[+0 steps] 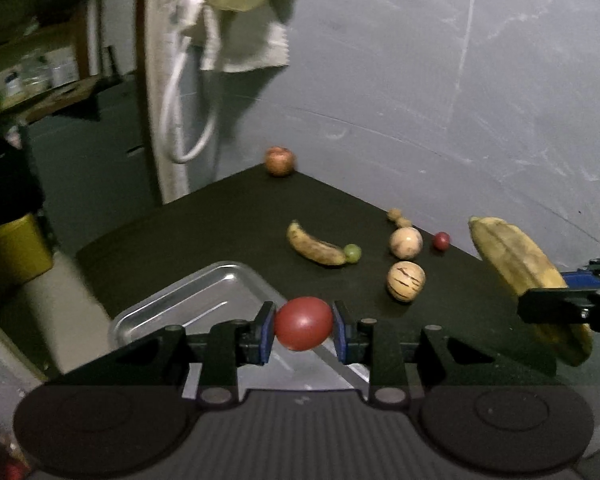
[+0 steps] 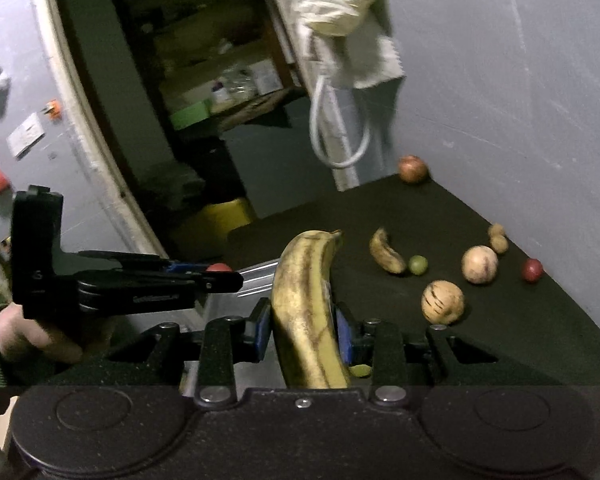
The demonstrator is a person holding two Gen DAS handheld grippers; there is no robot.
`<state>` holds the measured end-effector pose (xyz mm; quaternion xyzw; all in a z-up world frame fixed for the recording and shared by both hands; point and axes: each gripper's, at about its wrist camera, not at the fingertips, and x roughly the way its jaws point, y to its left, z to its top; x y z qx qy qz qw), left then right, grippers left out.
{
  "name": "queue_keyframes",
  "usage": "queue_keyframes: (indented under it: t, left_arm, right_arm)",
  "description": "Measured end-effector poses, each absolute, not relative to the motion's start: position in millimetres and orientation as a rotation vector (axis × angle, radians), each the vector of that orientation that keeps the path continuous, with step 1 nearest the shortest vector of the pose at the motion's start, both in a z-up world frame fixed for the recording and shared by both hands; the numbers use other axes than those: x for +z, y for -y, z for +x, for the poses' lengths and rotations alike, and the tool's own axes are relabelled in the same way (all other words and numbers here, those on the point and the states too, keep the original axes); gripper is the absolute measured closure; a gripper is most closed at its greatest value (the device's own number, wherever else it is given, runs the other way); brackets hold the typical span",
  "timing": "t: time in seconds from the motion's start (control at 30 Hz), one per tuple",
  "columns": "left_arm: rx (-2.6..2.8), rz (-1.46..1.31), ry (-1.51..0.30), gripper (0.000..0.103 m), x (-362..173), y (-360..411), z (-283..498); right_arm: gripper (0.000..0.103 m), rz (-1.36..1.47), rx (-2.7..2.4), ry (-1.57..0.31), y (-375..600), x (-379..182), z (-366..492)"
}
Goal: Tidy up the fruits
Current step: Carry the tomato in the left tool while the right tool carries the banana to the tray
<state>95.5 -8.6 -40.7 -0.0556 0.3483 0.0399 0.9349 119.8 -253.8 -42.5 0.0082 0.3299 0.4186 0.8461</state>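
A: Two fruits are off the mat, one per side. My left gripper [image 1: 303,330] pinches a red tomato [image 1: 303,323], blue pads pressed to both flanks, and it hangs over the near corner of the metal tray [image 1: 188,300].

B: And your right side?

A: My right gripper [image 2: 303,330] is clamped on the large banana [image 2: 306,308], which stands nearly upright between the jaws, stem end up. In the left wrist view that banana [image 1: 516,264] shows at the right edge.

B: What do you see left on the black mat [image 1: 220,224]?

A: A small spotted banana [image 1: 316,246] with a green grape [image 1: 352,253] touching its tip, a striped pale fruit [image 1: 405,281], a round pale fruit [image 1: 405,243] just behind it, a small red fruit [image 1: 441,240] near the wall, two tiny tan lumps [image 1: 399,217] I can't identify, and a reddish apple [image 1: 279,161] at the far corner.
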Motion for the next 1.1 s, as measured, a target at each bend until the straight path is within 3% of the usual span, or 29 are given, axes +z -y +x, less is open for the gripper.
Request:
queue_keyframes:
  t: [0.57,1.1]
  left_arm:
    - [0.194,-0.141,-0.693,0.071,-33.9,-4.1,56.5]
    - [0.234,-0.225,-0.753,0.071,-75.6,-58.8,77.9]
  right_arm:
    - [0.068,-0.018,1.013,-0.682,224.8,-30.0,94.5]
    - [0.068,-0.089,0.987,-0.769,153.3,-55.0,139.2]
